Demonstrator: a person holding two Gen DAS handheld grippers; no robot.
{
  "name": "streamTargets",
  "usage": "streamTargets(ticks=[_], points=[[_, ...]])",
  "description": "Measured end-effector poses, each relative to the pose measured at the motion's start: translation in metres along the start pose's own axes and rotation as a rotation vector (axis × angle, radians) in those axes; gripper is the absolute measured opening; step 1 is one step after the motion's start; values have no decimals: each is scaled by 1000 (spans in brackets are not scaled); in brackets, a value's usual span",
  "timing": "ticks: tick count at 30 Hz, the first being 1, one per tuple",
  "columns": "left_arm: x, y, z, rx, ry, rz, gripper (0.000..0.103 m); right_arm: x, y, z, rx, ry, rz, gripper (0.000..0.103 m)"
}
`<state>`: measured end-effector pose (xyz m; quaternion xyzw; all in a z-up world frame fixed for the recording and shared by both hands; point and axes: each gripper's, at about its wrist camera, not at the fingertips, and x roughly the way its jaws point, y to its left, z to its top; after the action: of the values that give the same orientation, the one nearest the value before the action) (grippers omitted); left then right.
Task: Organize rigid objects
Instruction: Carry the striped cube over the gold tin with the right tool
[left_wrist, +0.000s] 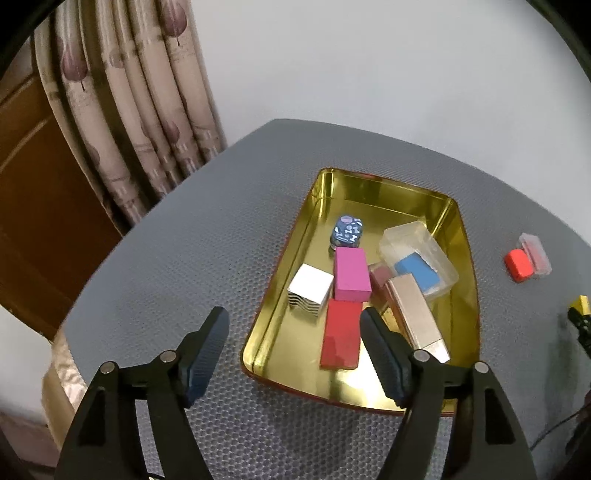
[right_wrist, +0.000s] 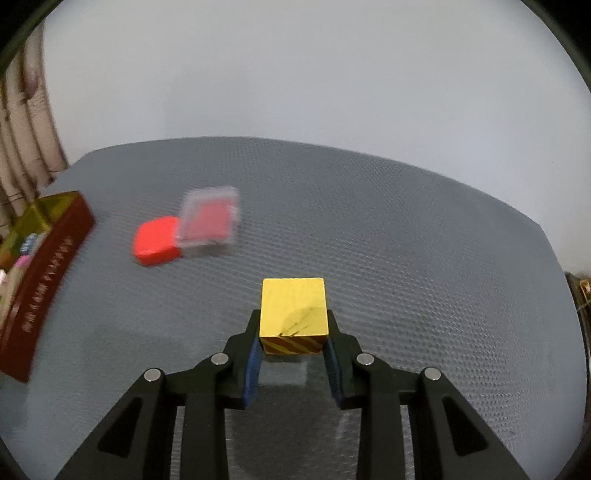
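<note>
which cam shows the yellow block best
Right wrist view: the yellow block sits sharp and centred between the right gripper fingers. The left wrist view catches only a yellow sliver at its right edge.

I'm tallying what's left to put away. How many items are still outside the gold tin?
3. A yellow block is gripped in the right gripper; an orange-red block and a clear case lie touching on the mat. Others may sit out of view.

Gold-lined tin tray (left_wrist: 463, 266) with dark red outside, magenta rectangular block (left_wrist: 351, 273), red flat block (left_wrist: 340, 334), white cube with striped sides (left_wrist: 309, 290), yellow wooden cube (right_wrist: 293, 308) with red-striped near face, grey honeycomb-patterned tabletop (right_wrist: 406, 236)
</note>
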<state>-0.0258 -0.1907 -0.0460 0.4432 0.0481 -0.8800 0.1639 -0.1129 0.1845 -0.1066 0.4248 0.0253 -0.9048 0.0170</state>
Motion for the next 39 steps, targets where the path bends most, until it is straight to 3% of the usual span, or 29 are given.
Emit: streamTargets(ticks=[5, 10, 17, 23, 39], points=[[1, 5, 1, -23, 4, 9, 71, -4, 16, 18, -47, -22, 65, 30], [3, 12, 2, -59, 20, -8, 72, -32, 67, 9, -88, -39, 138, 30], [3, 26, 5, -114, 15, 28, 72, -67, 143, 22, -163, -70, 247, 30], [3, 38, 7, -159, 14, 50, 72, -87, 185, 27, -234, -79, 323, 30], [4, 52, 10, -220, 7, 105, 74, -92, 278, 10, -362, -15, 535, 30]])
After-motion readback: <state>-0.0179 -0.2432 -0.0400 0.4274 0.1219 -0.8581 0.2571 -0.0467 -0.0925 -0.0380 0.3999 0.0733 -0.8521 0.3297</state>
